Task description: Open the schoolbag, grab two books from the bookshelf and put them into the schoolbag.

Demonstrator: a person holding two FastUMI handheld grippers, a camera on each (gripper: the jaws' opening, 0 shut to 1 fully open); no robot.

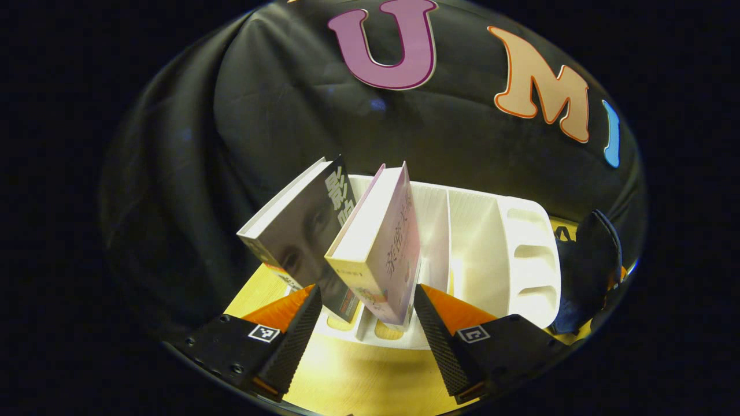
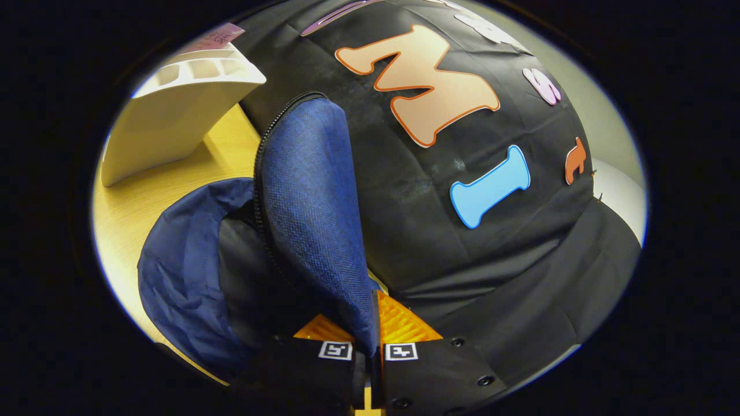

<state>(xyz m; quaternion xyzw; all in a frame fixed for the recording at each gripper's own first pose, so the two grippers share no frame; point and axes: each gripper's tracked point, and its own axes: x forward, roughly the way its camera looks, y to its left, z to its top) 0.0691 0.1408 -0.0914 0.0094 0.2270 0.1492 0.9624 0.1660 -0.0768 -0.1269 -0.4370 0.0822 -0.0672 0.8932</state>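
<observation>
Left gripper (image 1: 366, 323) spread before books (image 1: 378, 248), right gripper (image 2: 368, 338) pinching schoolbag flap (image 2: 312, 214)

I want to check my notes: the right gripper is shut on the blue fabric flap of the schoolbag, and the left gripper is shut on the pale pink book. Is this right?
Not quite. In the left gripper view the left gripper is open, its fingers either side of the pale pink book, not pressing it. The right gripper is indeed shut on the blue fabric flap.

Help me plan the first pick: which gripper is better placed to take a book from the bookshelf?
Left. The left gripper is open, facing the two books leaning in the bookshelf. The right gripper is shut on the schoolbag flap.
</observation>
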